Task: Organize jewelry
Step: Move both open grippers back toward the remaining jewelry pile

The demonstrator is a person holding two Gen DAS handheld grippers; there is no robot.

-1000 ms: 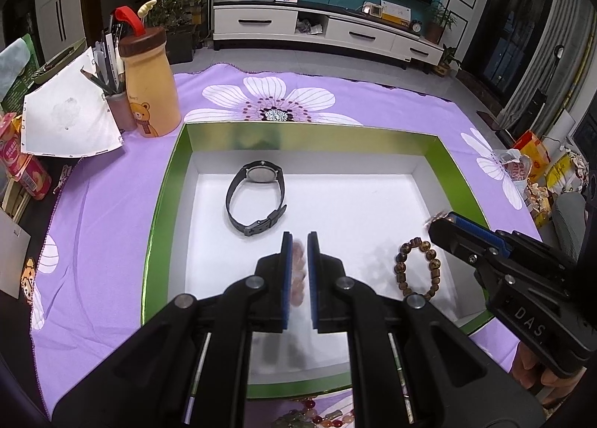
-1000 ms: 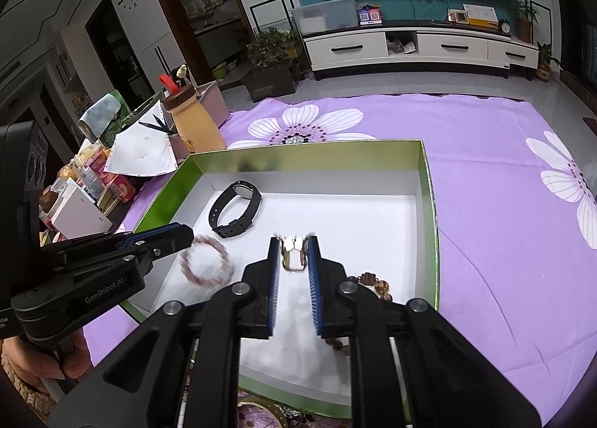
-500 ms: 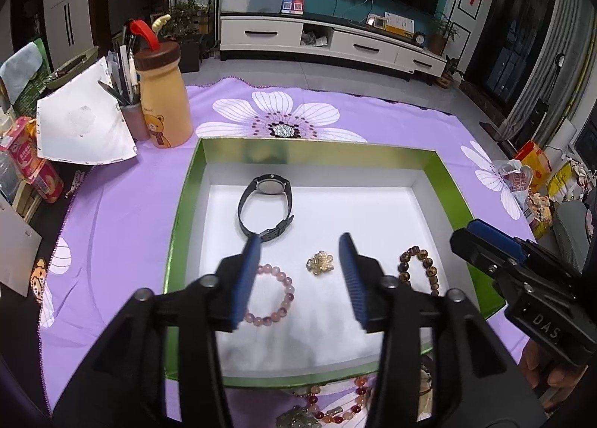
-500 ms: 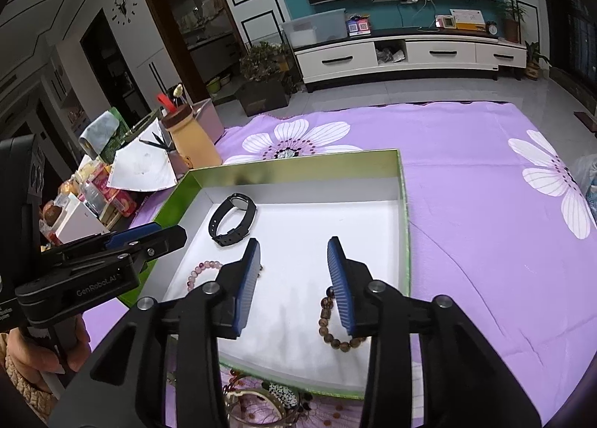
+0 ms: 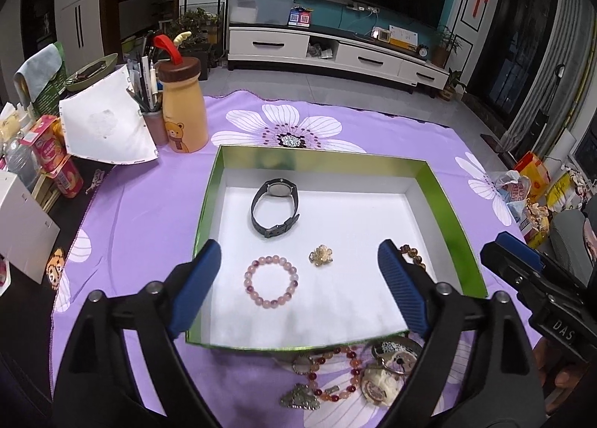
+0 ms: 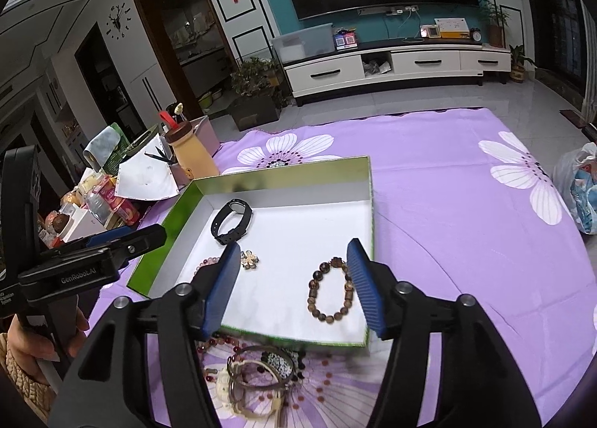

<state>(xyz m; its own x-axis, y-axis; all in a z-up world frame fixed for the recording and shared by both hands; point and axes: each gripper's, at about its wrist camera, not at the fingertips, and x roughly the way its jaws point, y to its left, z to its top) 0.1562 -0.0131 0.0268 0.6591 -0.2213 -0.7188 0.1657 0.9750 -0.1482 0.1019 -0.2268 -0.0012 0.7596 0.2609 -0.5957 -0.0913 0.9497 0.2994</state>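
Purple flowered tablecloth (image 5: 156, 211) carries green-rimmed tray (image 5: 444, 197) at centre, jewelry heap (image 5: 347, 375) near edge, bear bottle (image 5: 183, 107) far left.

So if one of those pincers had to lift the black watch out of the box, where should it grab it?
Probably the strap near the buckle. The black watch lies on its side in the green box, its band an open loop. Coming from above, one finger could go inside the loop and one outside, pinching the thin strap rather than the wider case.

purple flowered cloth (image 5: 149, 211), green-walled box (image 5: 444, 200)
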